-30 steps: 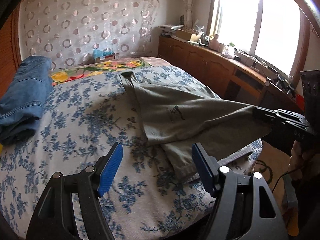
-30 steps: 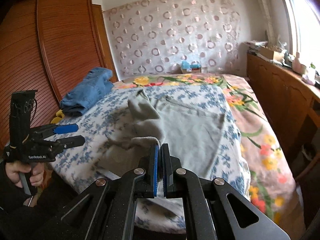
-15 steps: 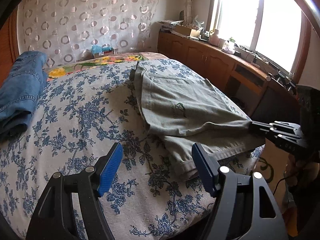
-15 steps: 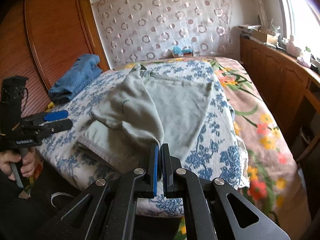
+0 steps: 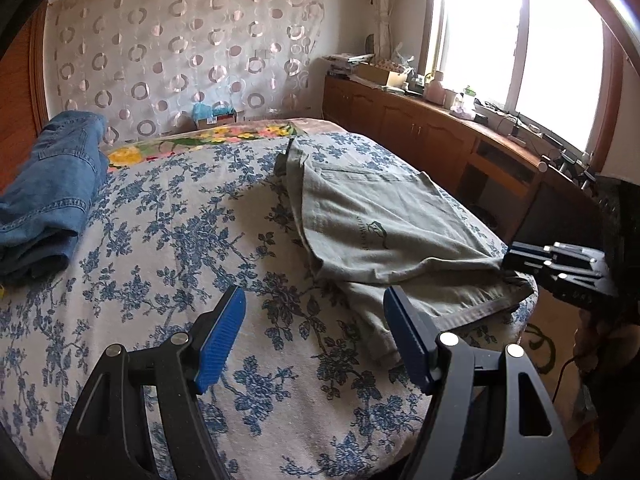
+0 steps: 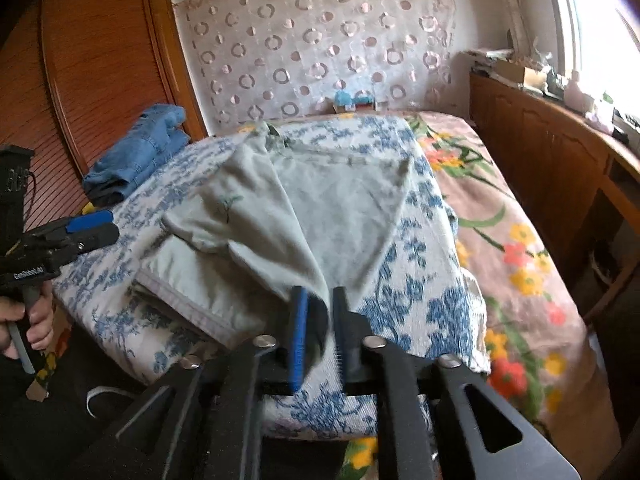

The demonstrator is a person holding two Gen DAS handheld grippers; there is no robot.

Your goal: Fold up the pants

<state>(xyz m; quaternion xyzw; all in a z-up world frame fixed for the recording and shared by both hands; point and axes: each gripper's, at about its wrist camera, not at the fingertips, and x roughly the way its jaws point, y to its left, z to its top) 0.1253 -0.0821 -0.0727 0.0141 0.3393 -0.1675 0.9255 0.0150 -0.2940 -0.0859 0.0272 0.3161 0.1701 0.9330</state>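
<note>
Right gripper [image 6: 318, 332] had its jaws narrowly parted around a fold of the soft, limp pants [image 5: 384, 236] lying on the bed [image 5: 168, 240] (the hem looked the firmest hold), while the left gripper [image 5: 314, 336] hovered wide and empty.

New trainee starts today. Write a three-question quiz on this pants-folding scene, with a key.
1. True or false: the left tool grips the grey pants.
2. The folded jeans lie: A on the bed, B on a chair, C on the floor.
3. Which tool has pants fabric between its fingers?
Key: 1 false, it is open above the bed; 2 A; 3 the right tool.
</note>
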